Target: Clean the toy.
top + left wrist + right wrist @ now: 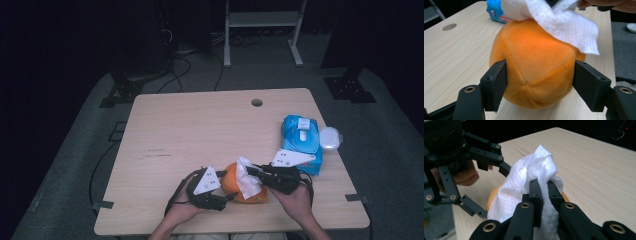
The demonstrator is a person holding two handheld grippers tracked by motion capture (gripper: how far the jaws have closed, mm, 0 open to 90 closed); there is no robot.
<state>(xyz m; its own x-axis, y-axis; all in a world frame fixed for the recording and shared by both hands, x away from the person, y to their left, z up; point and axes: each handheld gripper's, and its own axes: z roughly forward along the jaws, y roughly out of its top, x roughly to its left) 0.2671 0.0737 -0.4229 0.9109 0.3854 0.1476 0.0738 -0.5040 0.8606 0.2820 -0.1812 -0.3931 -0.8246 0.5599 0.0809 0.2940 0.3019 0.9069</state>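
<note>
An orange plush ball [230, 183] rests on the wooden table [200, 130] near its front edge. My left gripper [226, 185] is shut on it, one jaw pressed against each side [540, 85]. A white wipe [247, 177] lies draped over the top of the ball [536, 67]. My right gripper [251, 170] is shut on a bunched fold of that wipe [524, 177], pinched between its jaws [544, 192]. In the right gripper view the left gripper [492, 191] straddles the ball [492, 196], most of which is hidden under the wipe.
A blue pack of wipes [301, 140] lies at the table's right edge, just beyond my right gripper. A round white lid [330, 138] sits beside it. A cable hole [256, 102] is at the far edge. Bare tabletop lies to the left and middle.
</note>
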